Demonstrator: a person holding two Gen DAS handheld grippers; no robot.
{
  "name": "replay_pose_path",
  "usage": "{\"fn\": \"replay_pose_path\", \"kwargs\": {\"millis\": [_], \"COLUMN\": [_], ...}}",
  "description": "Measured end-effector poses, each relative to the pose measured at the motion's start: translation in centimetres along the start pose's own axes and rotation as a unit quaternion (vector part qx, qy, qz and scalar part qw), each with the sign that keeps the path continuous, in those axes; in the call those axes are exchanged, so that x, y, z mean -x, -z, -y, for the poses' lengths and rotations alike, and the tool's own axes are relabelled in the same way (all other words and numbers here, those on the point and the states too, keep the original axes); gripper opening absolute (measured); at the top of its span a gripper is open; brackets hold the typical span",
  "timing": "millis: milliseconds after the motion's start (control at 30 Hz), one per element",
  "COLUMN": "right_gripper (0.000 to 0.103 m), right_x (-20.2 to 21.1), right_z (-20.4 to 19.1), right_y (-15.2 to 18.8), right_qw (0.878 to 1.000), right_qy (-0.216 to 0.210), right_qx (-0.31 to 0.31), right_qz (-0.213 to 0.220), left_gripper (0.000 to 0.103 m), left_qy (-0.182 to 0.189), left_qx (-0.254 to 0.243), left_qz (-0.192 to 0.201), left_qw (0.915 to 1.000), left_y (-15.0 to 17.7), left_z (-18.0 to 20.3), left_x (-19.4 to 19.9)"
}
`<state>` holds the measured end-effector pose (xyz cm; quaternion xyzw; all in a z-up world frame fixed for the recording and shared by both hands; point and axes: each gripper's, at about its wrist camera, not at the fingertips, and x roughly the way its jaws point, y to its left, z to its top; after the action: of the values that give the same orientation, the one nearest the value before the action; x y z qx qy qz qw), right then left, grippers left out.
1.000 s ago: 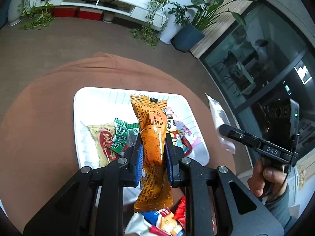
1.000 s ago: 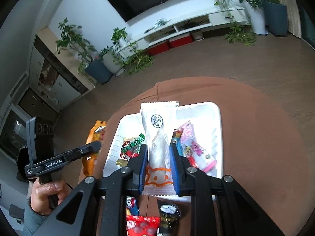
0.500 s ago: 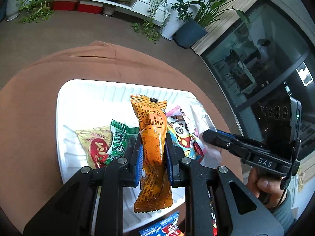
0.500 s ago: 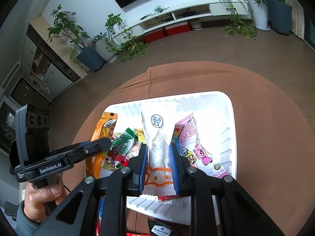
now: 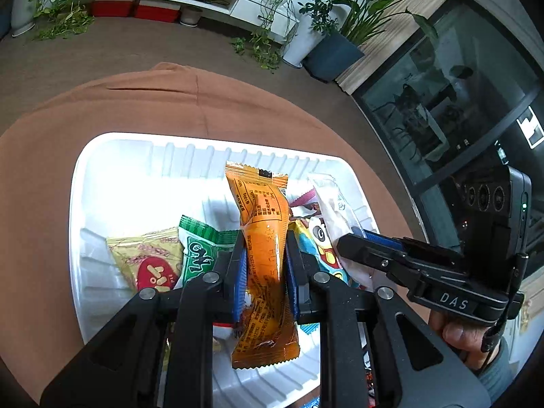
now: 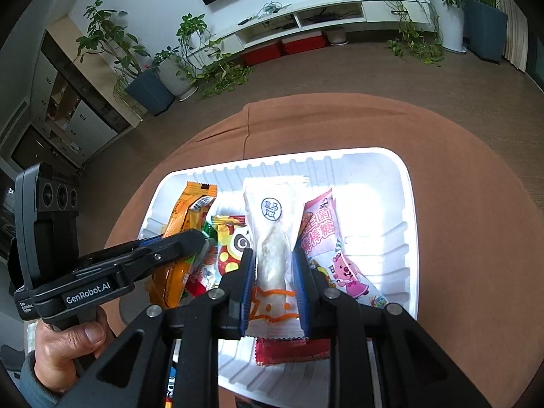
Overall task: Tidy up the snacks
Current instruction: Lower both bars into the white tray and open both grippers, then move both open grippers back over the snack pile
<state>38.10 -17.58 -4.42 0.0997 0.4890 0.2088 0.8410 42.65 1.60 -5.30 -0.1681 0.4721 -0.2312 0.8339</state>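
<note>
I see a round table with a brown cloth (image 5: 163,102), and on it a big white tray (image 5: 136,156). A second ago my grippers were back near the close edge of the tray. Now both have moved in over the tray, so the tray looks bigger and fills more of each view.

My left gripper (image 5: 265,265) is squeezed tight on the orange snack pack (image 5: 263,238). The pack hangs over the middle of the tray, with a green pack (image 5: 200,251) and a yellow and red pack (image 5: 149,258) lying just to its left.

My right gripper (image 6: 273,272) is squeezed tight on the white snack pack (image 6: 272,234). It hangs over the tray too, beside a pink pack (image 6: 326,241) on its right.

I think both snacks are now over a good spot. Next I should lower them and let go, so they land flat in the tray.
</note>
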Motion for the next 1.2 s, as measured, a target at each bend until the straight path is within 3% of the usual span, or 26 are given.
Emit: {"fn": "replay_pose_path", "kwargs": {"millis": [500,600,667,833,933,1100,1200], "right_gripper": [0.028,0.032,0.036,0.053,0.061,0.077,0.086], "right_x": [-1.0,-0.8,-0.6,0.2,0.9,3.4,5.6], "right_z": [-0.8,-0.7,-0.7,-1.0,-1.2,-1.0,-0.9], "right_y": [0.5,0.4,0.5,0.7,0.8,1.3,1.9], "right_qw": [0.999,0.999,0.999,0.999,0.999,0.999,0.999], "right_qy": [0.026,0.032,0.032,0.034,0.034,0.018,-0.001], "right_qx": [0.023,0.021,0.021,0.027,0.030,0.021,0.011], "right_qz": [-0.005,-0.004,-0.003,0.006,0.011,0.032,0.053], "left_gripper": [0.023,0.031,0.053,0.071,0.076,0.101,0.103], "left_qy": [-0.020,-0.023,-0.021,-0.021,-0.021,-0.014,-0.013], "left_qx": [0.006,0.010,0.009,0.004,0.001,-0.003,-0.017], "left_qz": [-0.010,-0.010,-0.009,-0.002,0.004,0.032,0.052], "left_qw": [0.9997,0.9996,0.9997,0.9998,0.9998,0.9994,0.9984], "left_y": [0.9,0.4,0.3,0.0,0.1,0.6,1.7], "left_z": [-0.2,-0.2,-0.1,0.5,0.8,1.7,2.3], "left_x": [-0.6,0.0,0.0,0.7,1.7,4.9,7.2]}}
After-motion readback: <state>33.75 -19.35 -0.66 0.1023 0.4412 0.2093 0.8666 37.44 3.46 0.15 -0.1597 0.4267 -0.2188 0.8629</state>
